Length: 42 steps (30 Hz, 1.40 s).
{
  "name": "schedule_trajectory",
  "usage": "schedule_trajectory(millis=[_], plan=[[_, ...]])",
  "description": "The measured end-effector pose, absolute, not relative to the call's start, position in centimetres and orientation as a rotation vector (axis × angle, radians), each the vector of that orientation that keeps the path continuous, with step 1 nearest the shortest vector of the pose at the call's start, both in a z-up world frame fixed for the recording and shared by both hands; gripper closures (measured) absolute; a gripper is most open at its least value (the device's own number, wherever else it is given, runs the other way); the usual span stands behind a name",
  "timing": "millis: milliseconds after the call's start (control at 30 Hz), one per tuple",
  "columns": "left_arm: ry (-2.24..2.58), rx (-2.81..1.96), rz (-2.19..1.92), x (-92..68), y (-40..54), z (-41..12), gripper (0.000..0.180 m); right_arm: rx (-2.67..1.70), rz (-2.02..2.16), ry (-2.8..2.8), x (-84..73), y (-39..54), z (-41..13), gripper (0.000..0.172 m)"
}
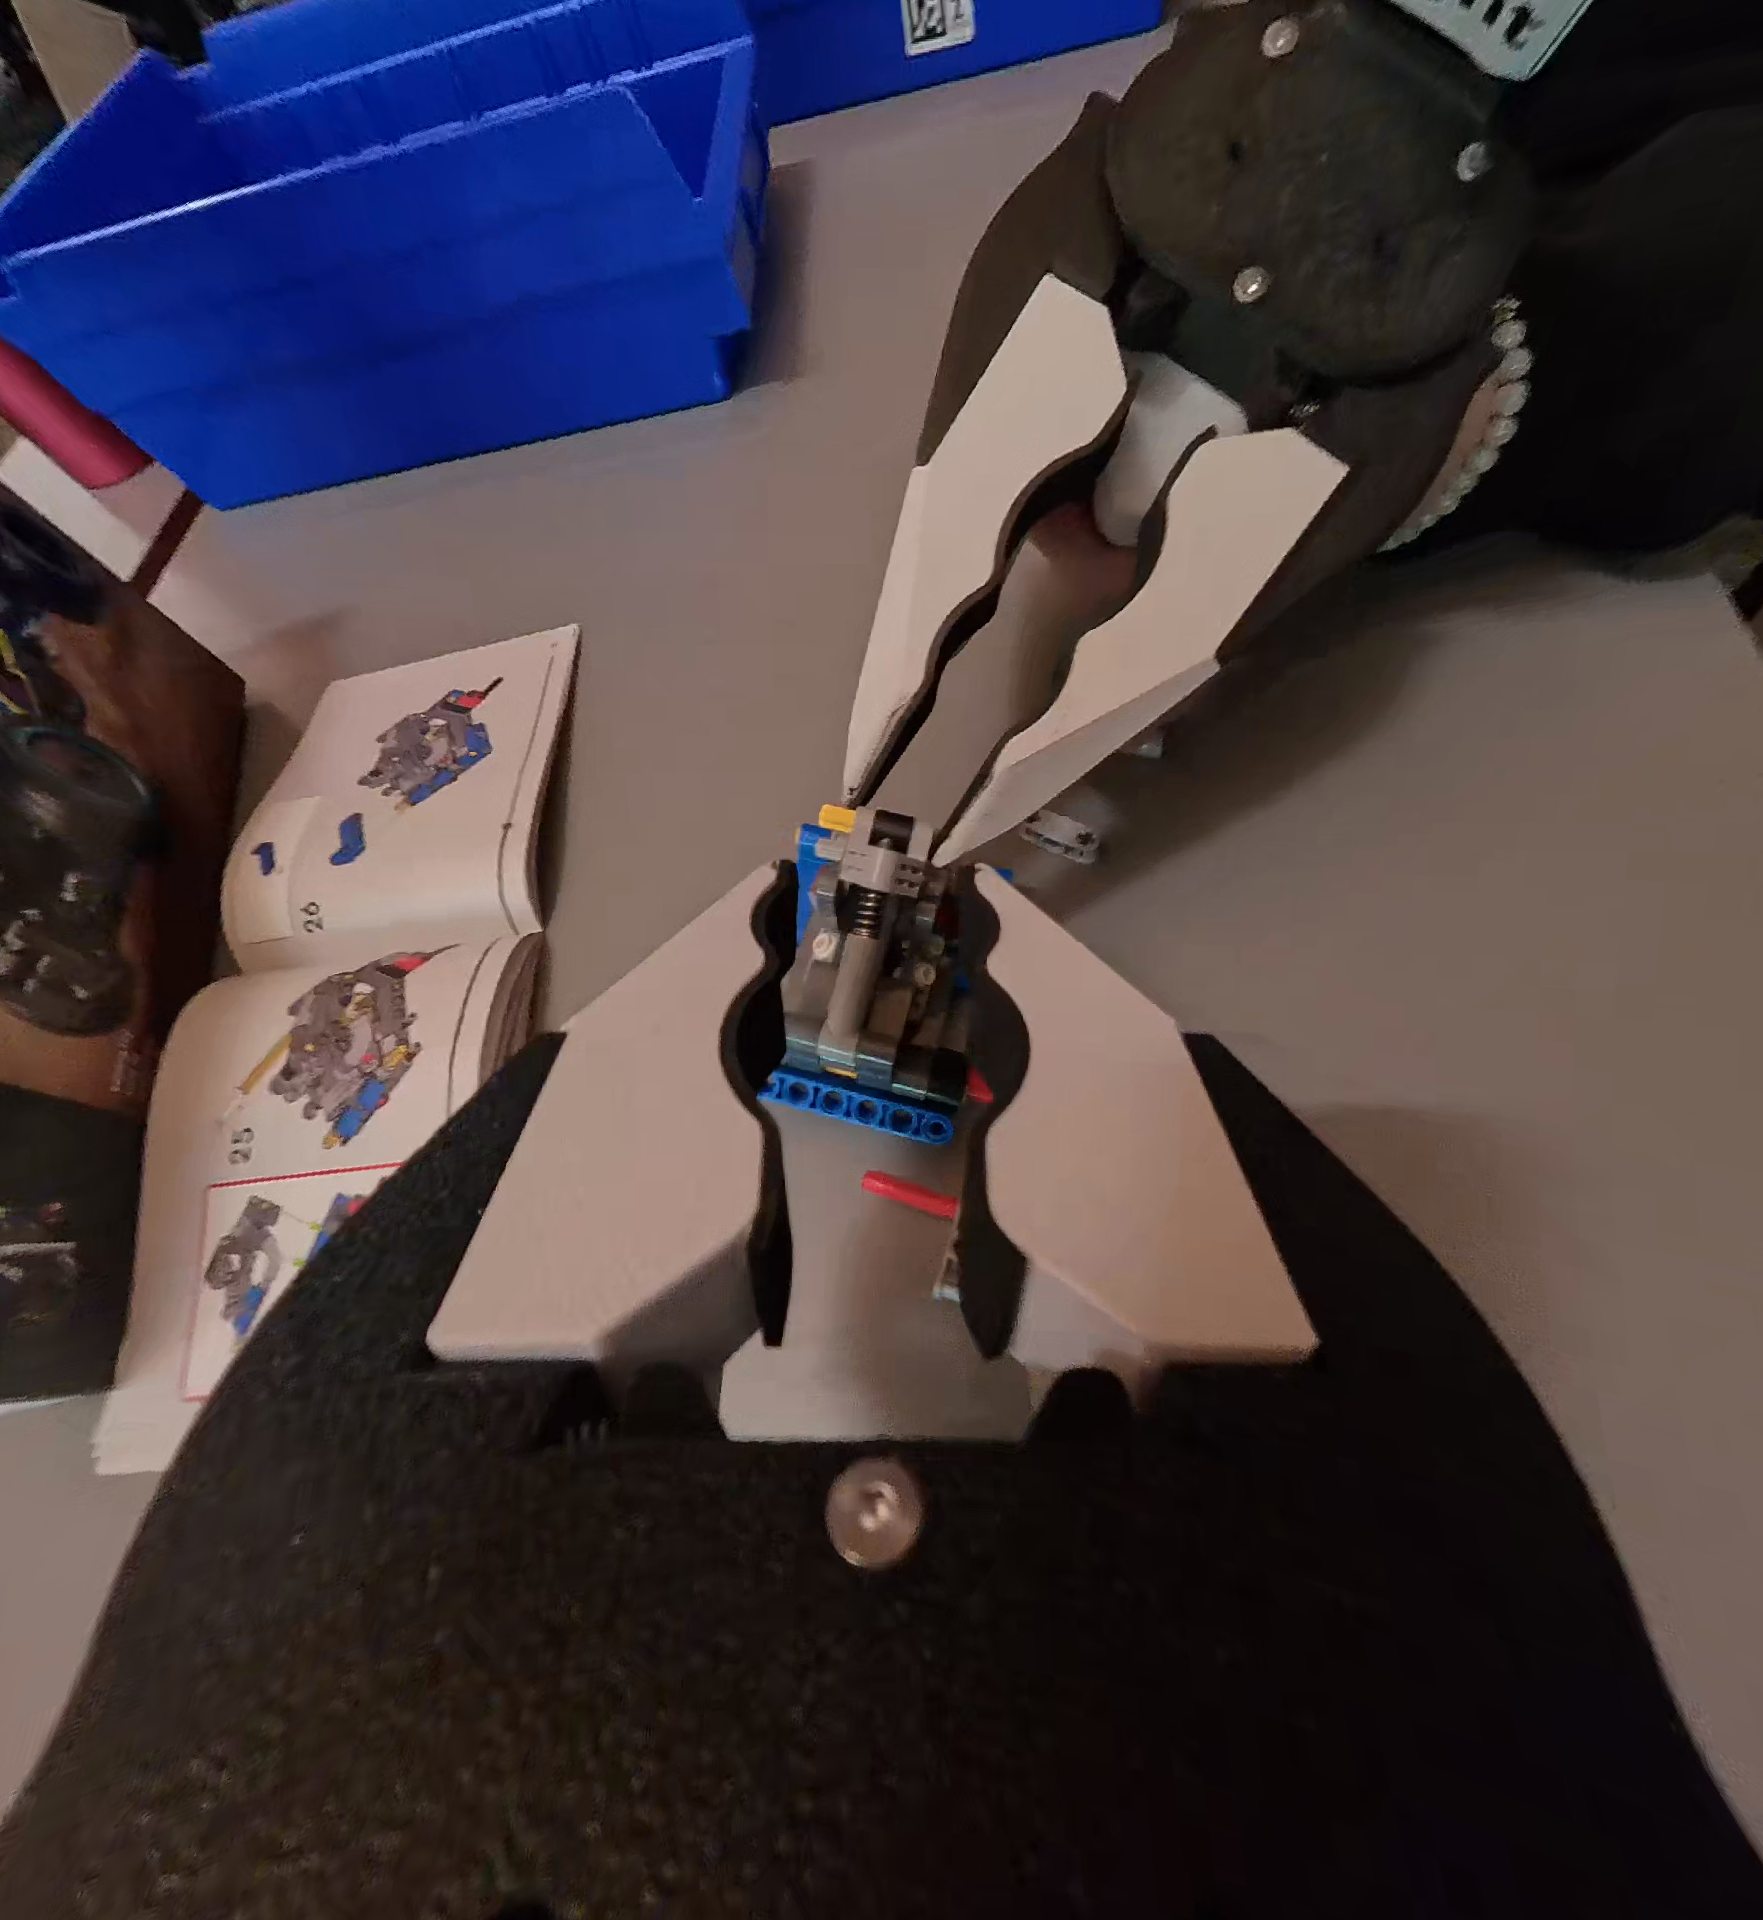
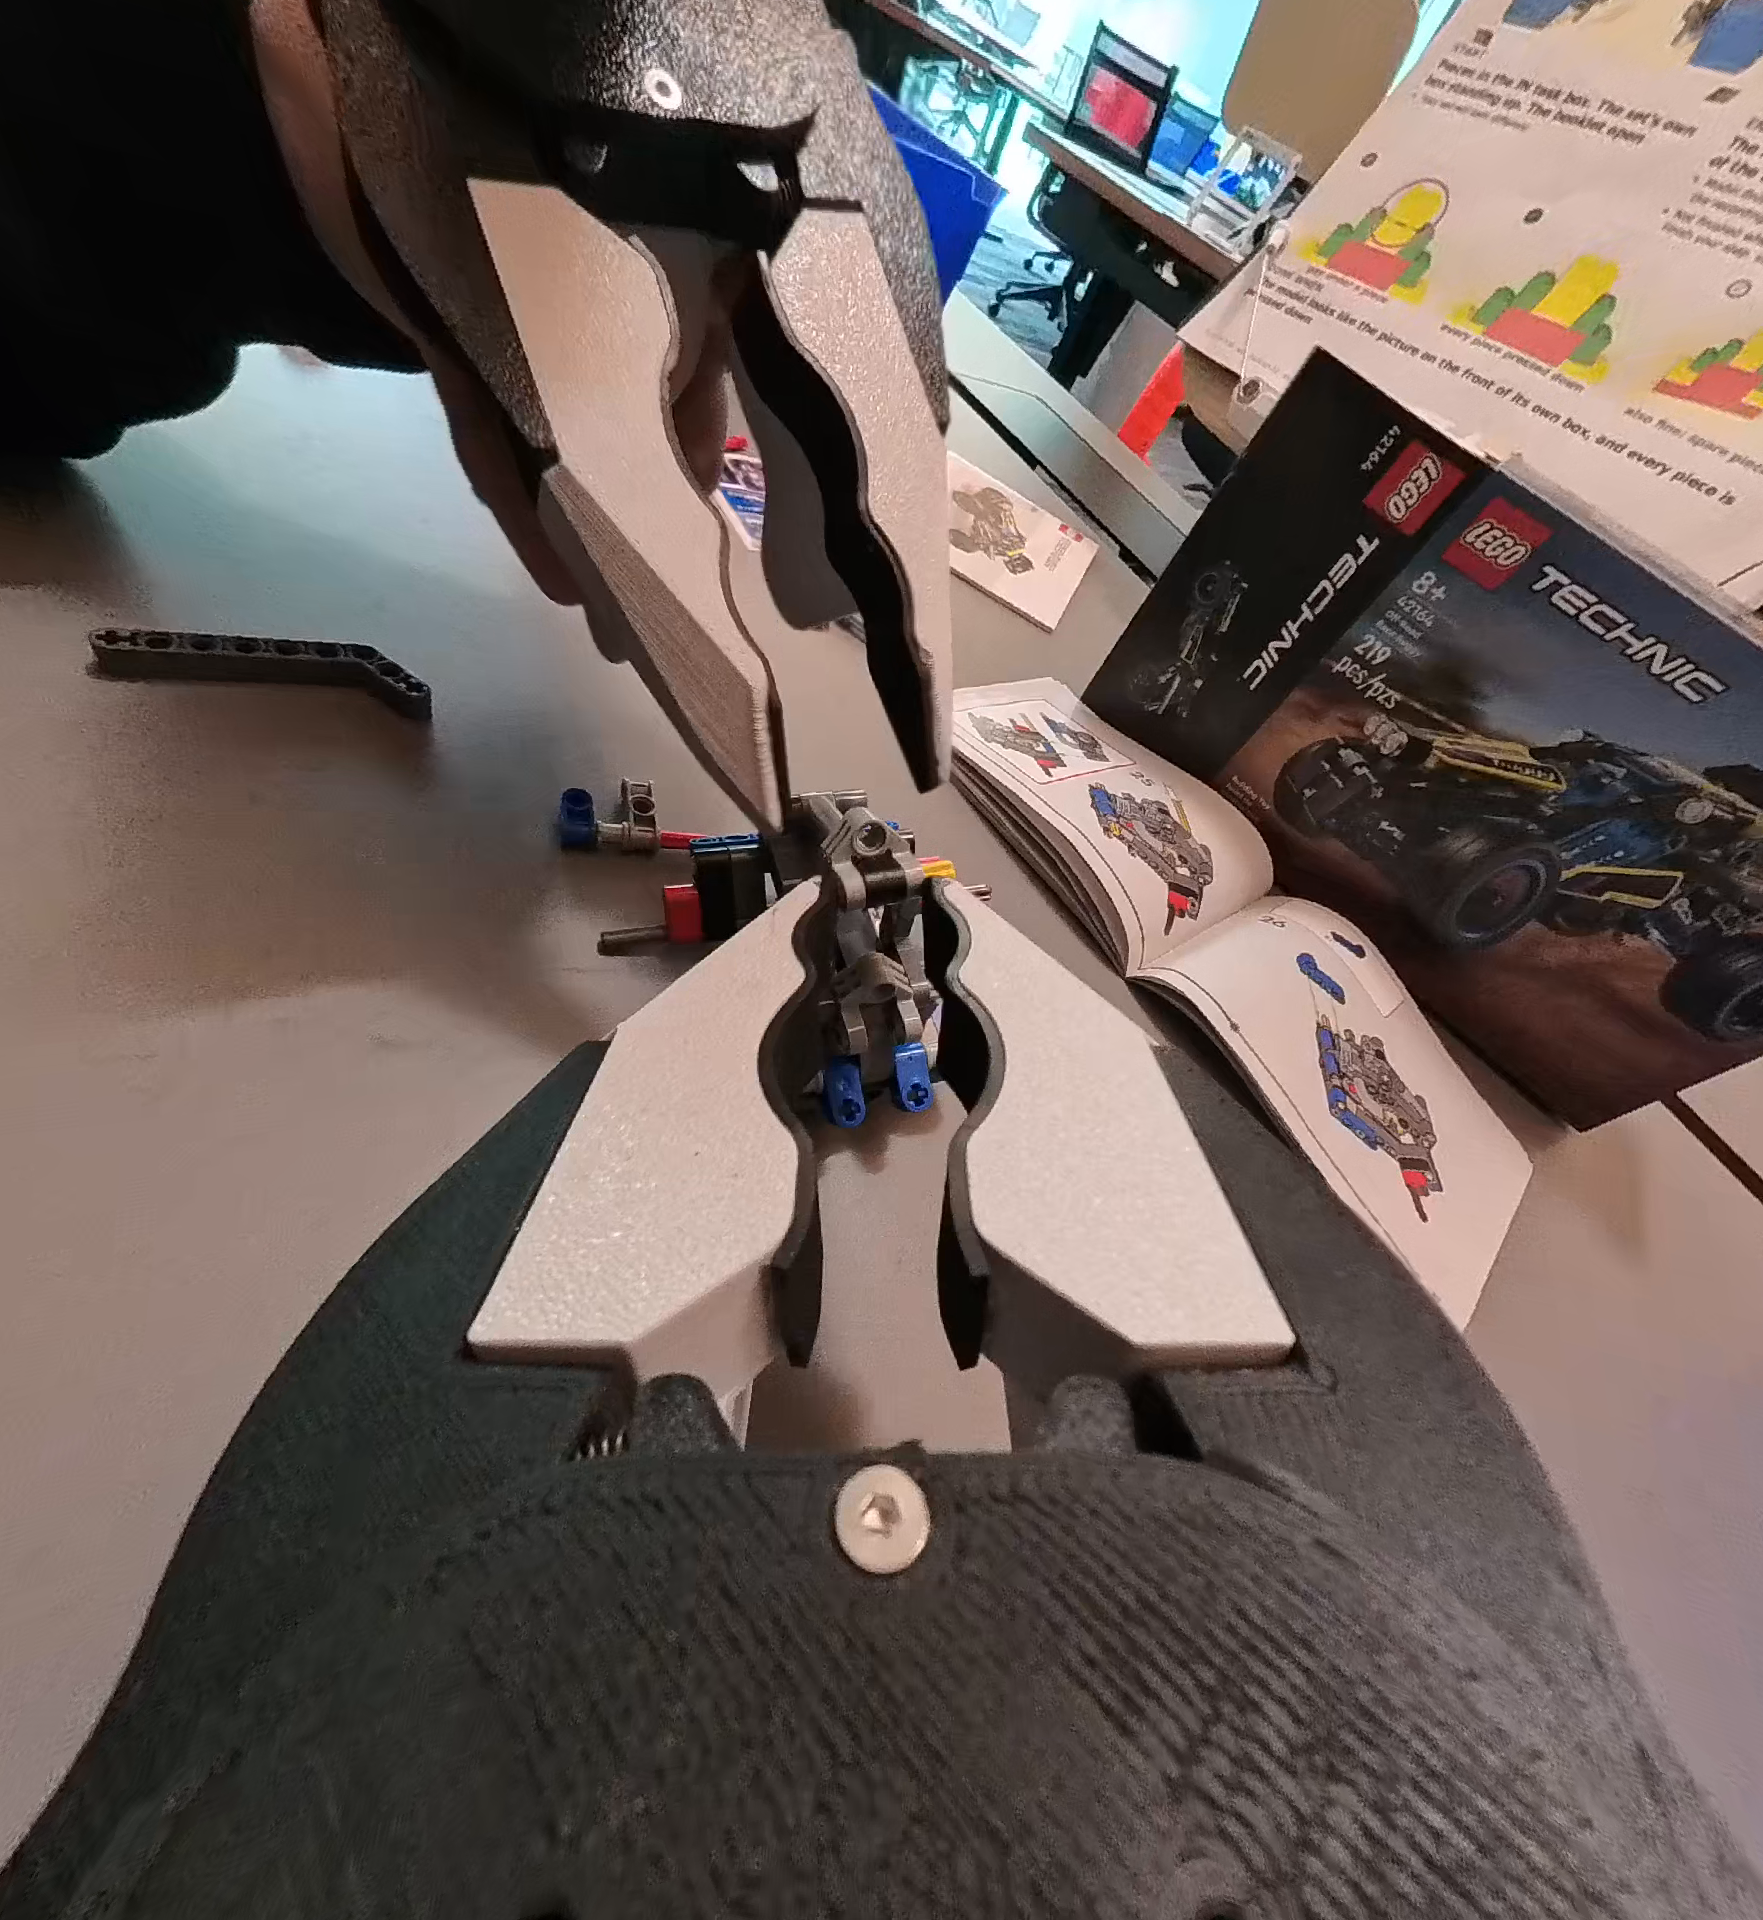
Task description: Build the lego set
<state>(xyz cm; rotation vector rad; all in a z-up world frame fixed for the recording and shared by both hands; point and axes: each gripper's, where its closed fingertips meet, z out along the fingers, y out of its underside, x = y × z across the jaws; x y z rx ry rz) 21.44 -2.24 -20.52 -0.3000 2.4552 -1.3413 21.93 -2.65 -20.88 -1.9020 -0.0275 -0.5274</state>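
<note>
Model (image 2: 872,935) of grey/blue toy bricks, frame centre on table (image 2: 233,1039), sits pinched in R gripper (image 2: 874,894), L gripper (image 2: 846,800) gaping just above, one tip touching it; prob. light, stiff but pop-apart, so hold by blue beam (image 1: 861,1107).

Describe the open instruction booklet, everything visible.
The instruction booklet is thick, white-paged paper, lying open and flat on the grey table. Both visible pages show coloured build-step drawings of a grey, blue and red model, with numbered steps. Its pages bow upward at the spine. It sits beside the printed set box, apparently against it; neither gripper touches it.
</note>
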Motion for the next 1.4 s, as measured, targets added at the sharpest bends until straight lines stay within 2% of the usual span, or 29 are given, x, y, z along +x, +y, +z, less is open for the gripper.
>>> schedule_trajectory(millis=[167, 267, 333, 467, 600, 667, 800, 900, 1100, 1400], plan=[[2.427, -0.207, -1.254, 21.3, -2.6, -21.1, 0.154, -1.875, -0.513, -0.04, 21.5, -2.5, -20.5, 0.158], [2.403, -0.16, -1.144, 21.6, -2.5, -21.7, 0.167, -1.864, -0.514, -0.049, 21.4, -2.4, -20.2, 0.158], [2.382, -0.154, -1.13, 21.7, -2.4, -21.5, 0.167, -1.862, -0.526, -0.059, 21.4, -2.4, -20.2, 0.158], [2.379, -0.182, -1.205, 21.8, -2.1, -21.2, 0.168, -1.843, -0.557, -0.123, 21.2, -2.3, -19.6, 0.156], [2.383, -0.206, -1.315, 21.6, -1.6, -21.0, 0.168, -1.904, -0.399, -0.092, 21.5, -3.6, -19.0, 0.151], [2.384, -0.229, -1.385, 21.6, -1.5, -20.8, 0.168, -1.942, -0.34, -0.039, 22.5, -4.0, -19.0, 0.155], [2.375, -0.257, -1.446, 21.9, -1.2, -20.7, 0.168, -2.026, -0.237, -0.096, 21.8, -2.9, -20.6, 0.16], [2.385, -0.256, -1.443, 21.9, -1.3, -20.7, 0.168, -2.134, -0.26, -0.16, 21.3, -2.3, -22.8, 0.151], [2.447, -0.223, -1.416, 21.5, -1.7, -21.0, 0.169, -2.119, -0.42, -0.184, 21.2, -1.7, -23.3, 0.17], [2.633, -0.171, -1.289, 21.3, -2.1, -21.7, 0.169, -2.02, -0.463, -0.105, 21.0, -2.1, -22.2, 0.17]])
